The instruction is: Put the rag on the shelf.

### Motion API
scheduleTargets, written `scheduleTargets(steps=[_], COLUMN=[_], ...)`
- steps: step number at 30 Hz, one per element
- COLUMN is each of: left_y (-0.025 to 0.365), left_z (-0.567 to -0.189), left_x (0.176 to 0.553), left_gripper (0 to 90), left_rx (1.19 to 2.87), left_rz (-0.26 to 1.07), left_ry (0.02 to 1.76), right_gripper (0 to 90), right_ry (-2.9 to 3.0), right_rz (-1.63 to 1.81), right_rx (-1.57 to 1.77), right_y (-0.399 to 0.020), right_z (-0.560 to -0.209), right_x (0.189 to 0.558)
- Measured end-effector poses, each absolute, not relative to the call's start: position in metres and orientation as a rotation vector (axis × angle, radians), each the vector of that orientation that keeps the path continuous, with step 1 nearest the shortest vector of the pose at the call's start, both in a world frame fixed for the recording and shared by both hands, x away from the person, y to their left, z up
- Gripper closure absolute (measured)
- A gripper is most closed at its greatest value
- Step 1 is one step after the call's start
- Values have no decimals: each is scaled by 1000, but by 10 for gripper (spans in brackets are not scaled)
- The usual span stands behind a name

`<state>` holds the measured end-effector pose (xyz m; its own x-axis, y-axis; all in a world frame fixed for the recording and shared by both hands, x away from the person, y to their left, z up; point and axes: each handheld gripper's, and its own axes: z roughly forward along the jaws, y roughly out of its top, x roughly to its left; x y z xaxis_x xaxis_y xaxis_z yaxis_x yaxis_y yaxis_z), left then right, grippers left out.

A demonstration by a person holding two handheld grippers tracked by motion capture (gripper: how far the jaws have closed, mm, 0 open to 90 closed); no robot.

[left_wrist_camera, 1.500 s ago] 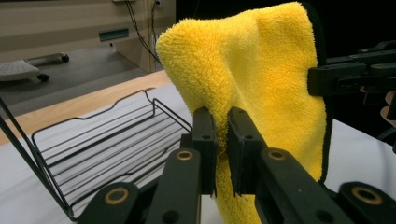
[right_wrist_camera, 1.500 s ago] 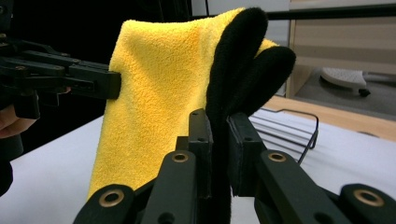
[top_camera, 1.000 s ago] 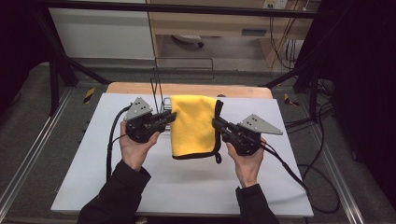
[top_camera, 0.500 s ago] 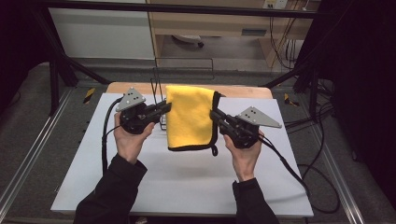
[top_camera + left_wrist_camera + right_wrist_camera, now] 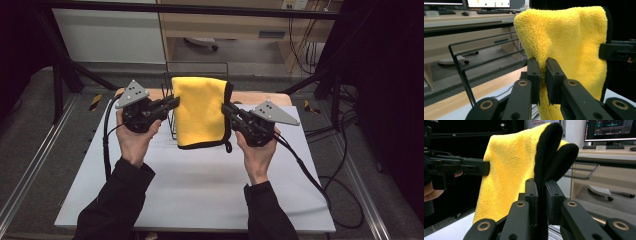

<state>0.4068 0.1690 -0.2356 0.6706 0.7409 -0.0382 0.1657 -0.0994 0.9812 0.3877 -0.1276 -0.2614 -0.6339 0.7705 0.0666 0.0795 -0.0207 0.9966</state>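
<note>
Resting below the raised hands, the white table (image 5: 200, 185) is seen nearest. Above it, a folded yellow towel (image 5: 201, 111) is held up between the two grippers, hanging clear of the surface. Its left edge is pinched in the closed jaws of the left gripper (image 5: 176, 102), and its black-bound right edge is clamped in the right gripper (image 5: 226, 108). Just behind the towel, a black wire rack (image 5: 172, 107) is seen standing.

In the middle of the frame a yellow towel (image 5: 201, 111) with a black edge hangs lifted above the white bench (image 5: 200, 190). The left gripper (image 5: 172, 103) pinches its left side, the right gripper (image 5: 226, 108) its right side. A black wire rack (image 5: 170, 102) stands behind the towel.
</note>
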Motion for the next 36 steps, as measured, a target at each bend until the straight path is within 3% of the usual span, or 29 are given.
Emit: scheduleTargets(steps=[36], left_y=[182], left_z=[-171], left_x=[440], left_gripper=[820], left_rx=[1509], left_rz=[674], left_ry=[730], right_gripper=[817], right_ry=[1617], right_rz=[1704], right_rx=[789], right_y=[-105], right_z=[-193], right_x=[426])
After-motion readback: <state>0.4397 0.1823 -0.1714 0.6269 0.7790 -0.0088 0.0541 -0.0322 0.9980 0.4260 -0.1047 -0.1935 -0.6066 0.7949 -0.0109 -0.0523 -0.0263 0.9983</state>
